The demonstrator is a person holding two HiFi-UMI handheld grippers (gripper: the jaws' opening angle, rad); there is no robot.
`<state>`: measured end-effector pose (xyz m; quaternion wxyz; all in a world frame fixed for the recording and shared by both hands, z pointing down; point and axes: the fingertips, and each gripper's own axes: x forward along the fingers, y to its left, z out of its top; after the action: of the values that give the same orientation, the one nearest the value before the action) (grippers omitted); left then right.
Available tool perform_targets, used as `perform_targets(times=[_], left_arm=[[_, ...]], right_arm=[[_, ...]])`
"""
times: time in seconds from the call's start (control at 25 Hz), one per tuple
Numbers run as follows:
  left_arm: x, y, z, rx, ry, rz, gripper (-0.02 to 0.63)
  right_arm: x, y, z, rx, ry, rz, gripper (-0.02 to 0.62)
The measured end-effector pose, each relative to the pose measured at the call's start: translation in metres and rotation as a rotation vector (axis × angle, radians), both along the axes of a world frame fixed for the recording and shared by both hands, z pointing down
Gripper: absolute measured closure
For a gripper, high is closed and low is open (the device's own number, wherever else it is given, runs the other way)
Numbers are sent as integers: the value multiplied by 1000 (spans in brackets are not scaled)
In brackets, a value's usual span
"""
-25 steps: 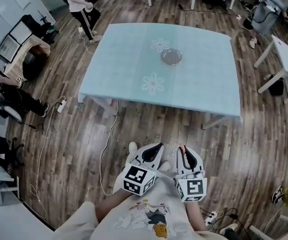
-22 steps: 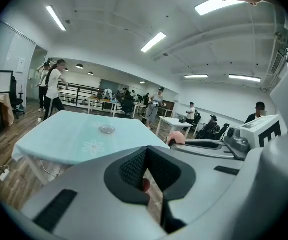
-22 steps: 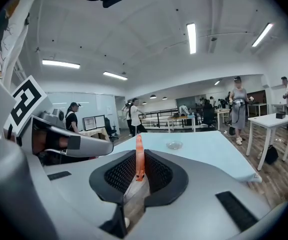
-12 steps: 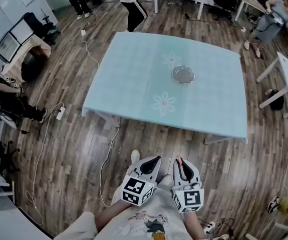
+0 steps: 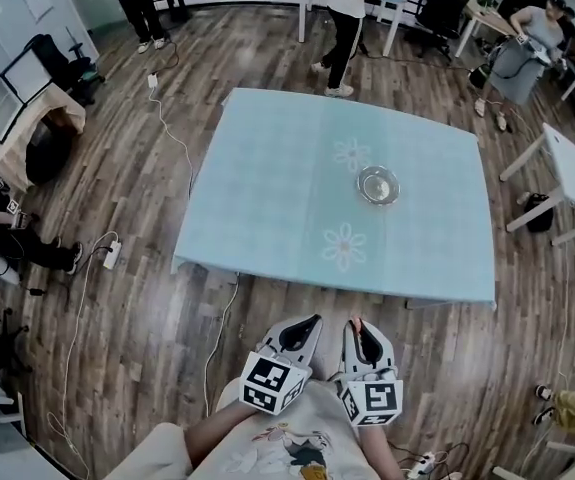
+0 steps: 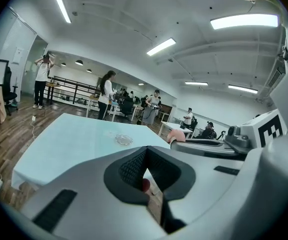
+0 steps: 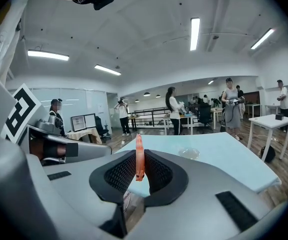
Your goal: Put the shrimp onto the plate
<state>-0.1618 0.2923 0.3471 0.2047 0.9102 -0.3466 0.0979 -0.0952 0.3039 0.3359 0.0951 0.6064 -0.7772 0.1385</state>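
A small clear round plate stands on the pale blue table, right of its middle. Both grippers are held close to the person's body, well short of the table's near edge. My right gripper is shut on an orange shrimp, which stands upright between the jaws with its tip sticking out above them. My left gripper is shut with nothing held. The plate lies ahead and slightly right in the right gripper view, and the plate shows far ahead in the left gripper view.
Wooden floor lies between me and the table. A white cable trails on the floor at the table's near left corner. A person walks past the far edge; other people and white desks stand around the room.
The table and plate have shifted right and lower in the head view. A person beyond the table has walked from left to right. Both grippers keep their hold and pose.
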Motion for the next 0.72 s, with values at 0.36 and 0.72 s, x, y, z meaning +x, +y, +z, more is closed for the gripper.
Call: perform_targets(times=[0.36,0.72], left_arm=[[-56,-32,3,2,3,30,598],[-46,-49,5,-11,16,97,598]], right_arm=[[-48,-27,-1,16,6,57,534],[-40,-50,-3,16,8,113,534]])
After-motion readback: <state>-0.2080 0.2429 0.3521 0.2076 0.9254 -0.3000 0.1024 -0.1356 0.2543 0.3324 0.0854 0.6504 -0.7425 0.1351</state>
